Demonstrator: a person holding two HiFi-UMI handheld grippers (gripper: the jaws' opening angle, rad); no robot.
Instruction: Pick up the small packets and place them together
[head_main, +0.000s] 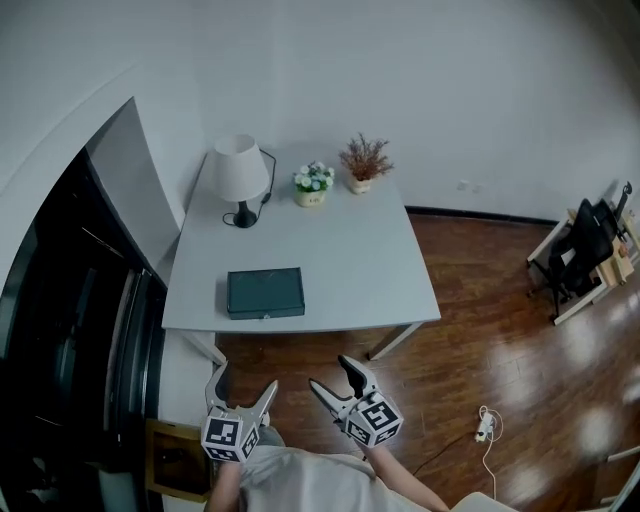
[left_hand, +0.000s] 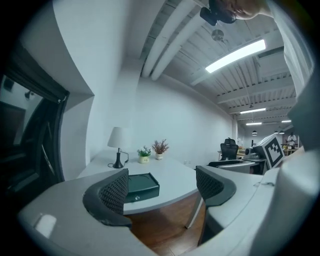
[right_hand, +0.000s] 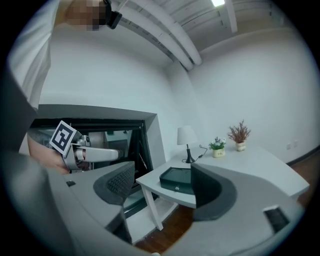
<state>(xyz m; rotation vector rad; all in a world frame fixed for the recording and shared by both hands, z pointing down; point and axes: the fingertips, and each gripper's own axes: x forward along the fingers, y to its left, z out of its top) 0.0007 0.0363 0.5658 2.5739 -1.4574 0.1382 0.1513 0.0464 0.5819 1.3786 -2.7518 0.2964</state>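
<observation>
At the bottom of the frame the left gripper (head_main: 245, 387) and right gripper (head_main: 331, 375) hang short of the table (head_main: 370, 280), the jaws of both wide apart and empty. This looks like the approach, with nothing picked yet. No small packets show; they may lie inside the closed dark green box (head_main: 265, 292) at centre, so reaching it likely comes next. A lamp (head_main: 240, 178) stands beyond.

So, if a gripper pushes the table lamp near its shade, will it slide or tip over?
Probably tip: the lamp is tall, with a wide shade over a small dark base. It looks light, so a low push may slide it instead. The cord beside it could tug it.
</observation>
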